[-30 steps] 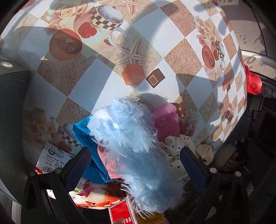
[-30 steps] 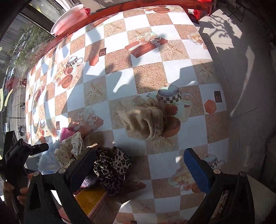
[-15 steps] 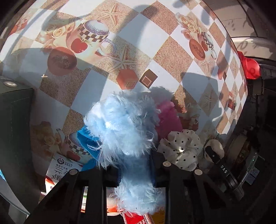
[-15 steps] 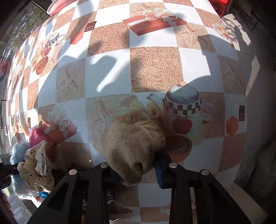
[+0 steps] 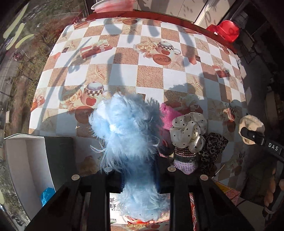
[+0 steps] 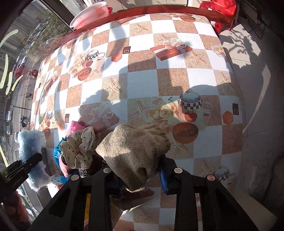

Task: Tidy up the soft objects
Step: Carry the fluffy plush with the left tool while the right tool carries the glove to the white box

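Observation:
My left gripper [image 5: 140, 174] is shut on a fluffy light-blue soft item [image 5: 127, 128] and holds it above the near table edge. My right gripper [image 6: 140, 174] is shut on a beige knitted item [image 6: 133, 147], also lifted; that item shows at the far right of the left wrist view [image 5: 252, 126]. A pile stays on the table: a polka-dot cream scrunchie [image 5: 188, 131], a pink fuzzy piece [image 5: 166, 115], a leopard-print scrunchie [image 5: 213, 147] and a striped knit piece [image 5: 184, 158].
An open white box [image 5: 26, 163] with a dark flap and a blue scrap inside sits at the lower left. The checkered tablecloth [image 5: 150, 76] stretches ahead. A red chair [image 5: 223, 32] and a pink dish [image 5: 113, 5] stand beyond the far edge.
Both grippers were open a second ago, then closed on their items. Since then both have lifted and pulled back, so more of the table shows.

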A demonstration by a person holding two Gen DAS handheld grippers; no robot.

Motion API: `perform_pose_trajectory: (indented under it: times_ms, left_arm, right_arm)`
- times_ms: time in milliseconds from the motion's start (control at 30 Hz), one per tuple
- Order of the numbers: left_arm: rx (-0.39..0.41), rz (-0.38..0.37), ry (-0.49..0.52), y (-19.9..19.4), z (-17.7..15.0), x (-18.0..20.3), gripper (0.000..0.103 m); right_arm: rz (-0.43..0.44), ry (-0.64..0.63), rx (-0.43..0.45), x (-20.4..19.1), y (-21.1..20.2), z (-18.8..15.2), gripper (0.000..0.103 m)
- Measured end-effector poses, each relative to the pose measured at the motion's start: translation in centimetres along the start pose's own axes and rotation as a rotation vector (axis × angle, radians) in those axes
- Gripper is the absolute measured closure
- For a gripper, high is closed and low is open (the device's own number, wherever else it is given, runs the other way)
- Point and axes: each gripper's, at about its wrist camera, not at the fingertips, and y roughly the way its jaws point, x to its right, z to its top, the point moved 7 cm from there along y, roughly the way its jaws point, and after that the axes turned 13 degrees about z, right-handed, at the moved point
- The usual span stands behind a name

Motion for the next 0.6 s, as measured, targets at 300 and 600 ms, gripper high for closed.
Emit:
perform_pose_trajectory:
  times_ms: [300,600]
  left_arm:
    - [0.084,0.030,0.094,-3.1,-3.9,-0.6,0.076]
    - [0.142,0.048,0.175,-5.7,-7.9,-2.4,0.076]
  right_arm:
    - [0.035,-0.045,0.034,-5.9,-1.5,-3.1,0.071]
    - [0.031,-0.082,0.035,-10.1,-2.9,-7.4,0.071]
